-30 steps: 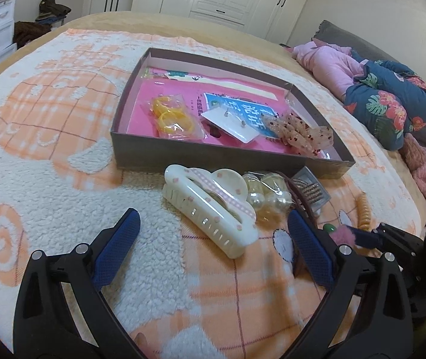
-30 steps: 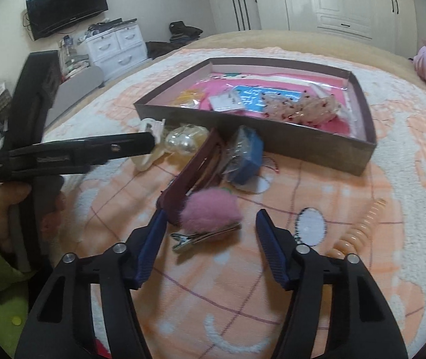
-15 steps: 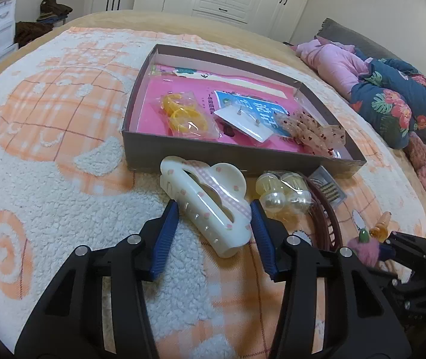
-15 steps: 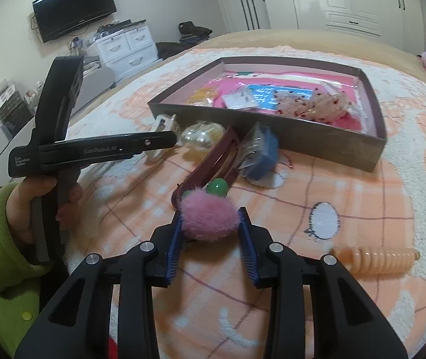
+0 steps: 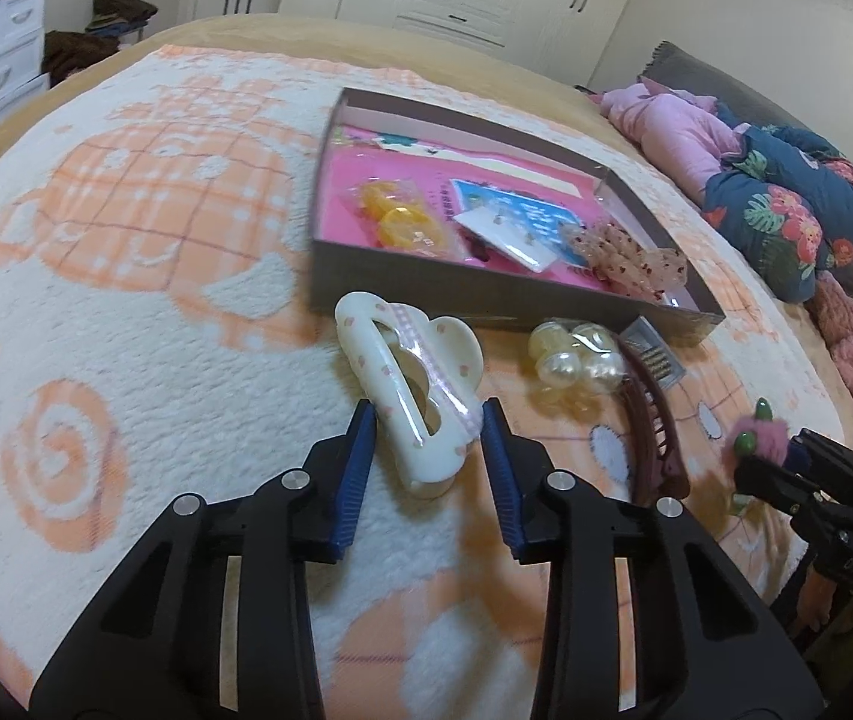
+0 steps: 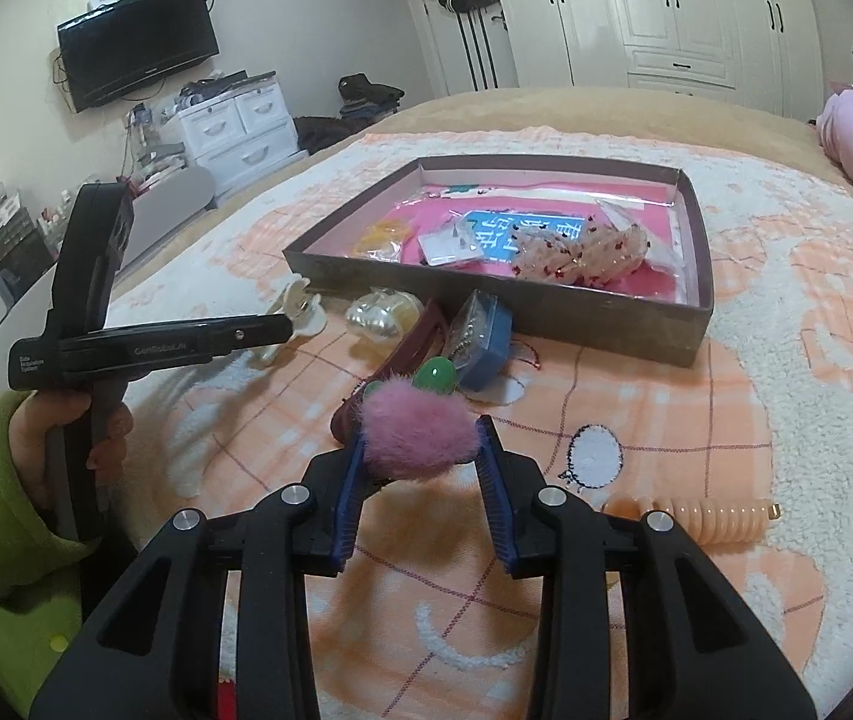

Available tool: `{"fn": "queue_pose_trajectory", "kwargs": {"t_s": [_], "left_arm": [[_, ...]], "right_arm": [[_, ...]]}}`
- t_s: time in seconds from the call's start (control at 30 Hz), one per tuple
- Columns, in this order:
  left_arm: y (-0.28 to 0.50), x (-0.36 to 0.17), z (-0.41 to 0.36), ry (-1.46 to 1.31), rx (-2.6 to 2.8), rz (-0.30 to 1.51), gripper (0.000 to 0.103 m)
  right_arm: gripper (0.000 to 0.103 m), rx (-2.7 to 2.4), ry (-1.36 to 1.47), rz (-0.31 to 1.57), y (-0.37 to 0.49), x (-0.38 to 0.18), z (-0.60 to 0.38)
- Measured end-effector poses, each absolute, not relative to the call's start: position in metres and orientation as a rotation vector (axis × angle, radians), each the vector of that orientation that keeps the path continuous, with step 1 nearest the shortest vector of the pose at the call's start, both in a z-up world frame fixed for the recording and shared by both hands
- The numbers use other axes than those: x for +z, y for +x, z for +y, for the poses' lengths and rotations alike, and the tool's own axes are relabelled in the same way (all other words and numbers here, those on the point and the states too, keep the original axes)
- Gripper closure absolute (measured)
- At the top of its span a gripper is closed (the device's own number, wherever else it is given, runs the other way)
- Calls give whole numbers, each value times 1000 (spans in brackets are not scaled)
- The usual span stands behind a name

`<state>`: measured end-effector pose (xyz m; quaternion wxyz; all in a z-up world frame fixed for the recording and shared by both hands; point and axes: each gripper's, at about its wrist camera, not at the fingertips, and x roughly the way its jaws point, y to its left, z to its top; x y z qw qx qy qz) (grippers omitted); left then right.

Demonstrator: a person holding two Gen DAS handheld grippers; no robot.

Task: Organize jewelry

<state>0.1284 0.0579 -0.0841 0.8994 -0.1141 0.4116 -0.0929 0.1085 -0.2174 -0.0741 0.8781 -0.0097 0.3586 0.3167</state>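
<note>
Left gripper [image 5: 429, 420]: jaws just closed onto white hair claw [image 5: 408, 387] on blanket [image 5: 126, 312]. Right gripper [image 6: 423, 441]: clamped on pink pompom clip [image 6: 420, 435], lifted. Beyond: brown box [image 6: 606, 324], blue card with unreadable print [image 6: 522, 234]. Left gripper's side reads "GenRobot.AI".

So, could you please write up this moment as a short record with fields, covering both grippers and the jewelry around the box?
left gripper: jaws have just been closing, on the cream claw clip
right gripper: shut on the pink pompom clip, jaws have just been closing
box: open, on the blanket; holds yellow rings, an earring card, a sheer bow
outside box: pearl pieces, maroon hair clip, peach spiral hair tie
</note>
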Motion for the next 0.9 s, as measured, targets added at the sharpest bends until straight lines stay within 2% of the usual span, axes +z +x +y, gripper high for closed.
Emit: {"fn": "queue_pose_trajectory", "kwargs": {"t_s": [0.9], "left_arm": [[103,-15,66,-213,-205,652,77]], "right_arm": [[70,677,-1,662,106,-41,-212]]}}
